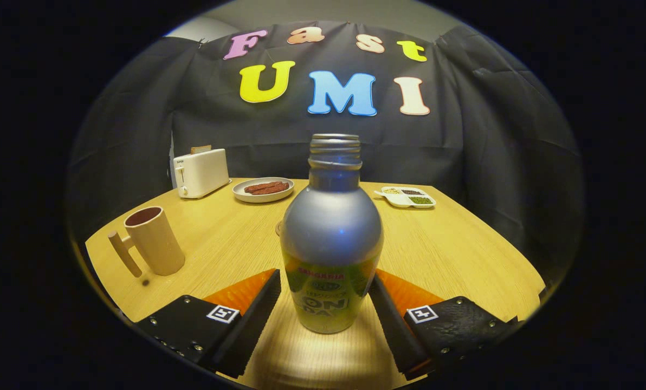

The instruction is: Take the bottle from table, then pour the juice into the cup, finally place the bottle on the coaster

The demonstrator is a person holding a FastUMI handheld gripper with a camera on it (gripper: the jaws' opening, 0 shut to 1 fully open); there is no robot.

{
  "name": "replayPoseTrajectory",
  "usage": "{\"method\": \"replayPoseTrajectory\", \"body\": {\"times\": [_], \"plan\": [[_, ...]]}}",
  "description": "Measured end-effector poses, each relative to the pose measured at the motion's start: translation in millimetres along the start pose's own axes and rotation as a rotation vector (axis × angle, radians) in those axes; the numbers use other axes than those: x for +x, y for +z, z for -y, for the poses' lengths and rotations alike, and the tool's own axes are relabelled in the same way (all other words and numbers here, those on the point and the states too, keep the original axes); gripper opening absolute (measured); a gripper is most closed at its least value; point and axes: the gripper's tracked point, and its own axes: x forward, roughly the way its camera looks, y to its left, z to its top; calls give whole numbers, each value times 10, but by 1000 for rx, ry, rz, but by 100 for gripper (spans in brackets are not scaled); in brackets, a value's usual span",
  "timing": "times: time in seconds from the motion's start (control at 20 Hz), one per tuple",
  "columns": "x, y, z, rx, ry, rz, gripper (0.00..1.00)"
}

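Note:
A silver bottle [331, 233] with a green label and an open, capless neck stands upright between my fingers. My gripper [325, 281] is shut on the bottle, with both pads against the label at its lower body. A tan cup [155, 241] with a peg-like handle stands on the wooden table [453, 249], ahead and to the left of the left finger [247, 314]. A small brown round edge [278, 228], which may be the coaster, peeks out just behind the bottle's left side. The bottle hides the rest of it.
Beyond the cup a white toaster [201, 172] stands at the table's far left. A grey plate [263, 189] with brown pieces lies behind the bottle, and a white divided dish [408, 196] of grains lies at the far right. Black cloth walls the back.

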Motion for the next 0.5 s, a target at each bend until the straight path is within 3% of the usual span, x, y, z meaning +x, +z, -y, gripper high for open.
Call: {"method": "replayPoseTrajectory", "body": {"times": [0.1,0.25,0.5], "plan": [[2,-30,13,7,-7,-6,96],[27,-76,32,26,-14,-19,84],[36,-74,24,24,-19,-39,80]]}}
